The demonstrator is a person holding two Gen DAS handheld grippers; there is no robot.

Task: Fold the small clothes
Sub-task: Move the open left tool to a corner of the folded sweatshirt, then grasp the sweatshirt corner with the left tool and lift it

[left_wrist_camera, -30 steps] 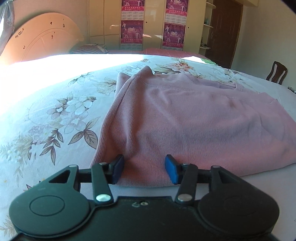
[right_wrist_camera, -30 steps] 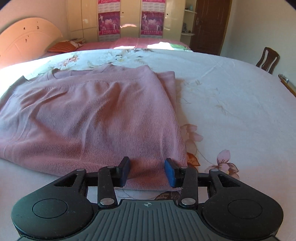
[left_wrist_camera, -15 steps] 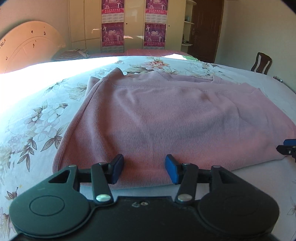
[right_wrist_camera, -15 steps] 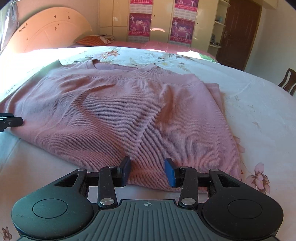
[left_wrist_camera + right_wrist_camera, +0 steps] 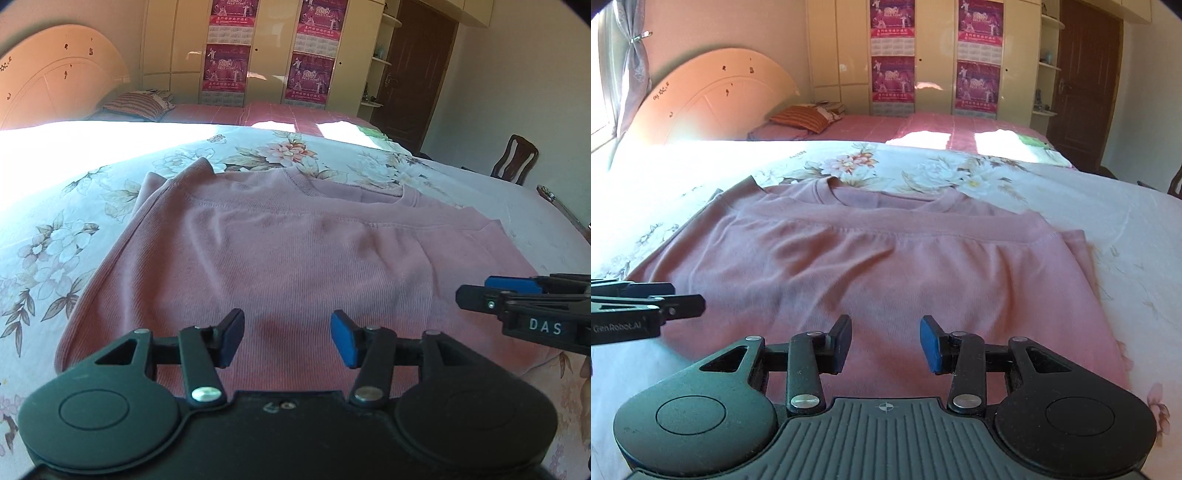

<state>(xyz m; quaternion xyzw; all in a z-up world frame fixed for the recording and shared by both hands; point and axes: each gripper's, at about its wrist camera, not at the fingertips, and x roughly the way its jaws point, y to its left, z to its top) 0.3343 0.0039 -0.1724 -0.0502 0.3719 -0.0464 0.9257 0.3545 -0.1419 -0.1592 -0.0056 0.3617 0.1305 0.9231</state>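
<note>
The pink sweater [image 5: 295,258] lies folded on the floral bed [image 5: 55,240], just ahead of both tools. The left tool [image 5: 287,339] and right tool [image 5: 885,343] hover spread (nothing between their pads), side by side.

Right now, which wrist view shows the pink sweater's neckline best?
The right wrist view: the neckline of the pink sweater sits near centre, its ribbed collar curve visible from side to side. In the left wrist view the neckline appears more obliquely and off to the right.
</note>
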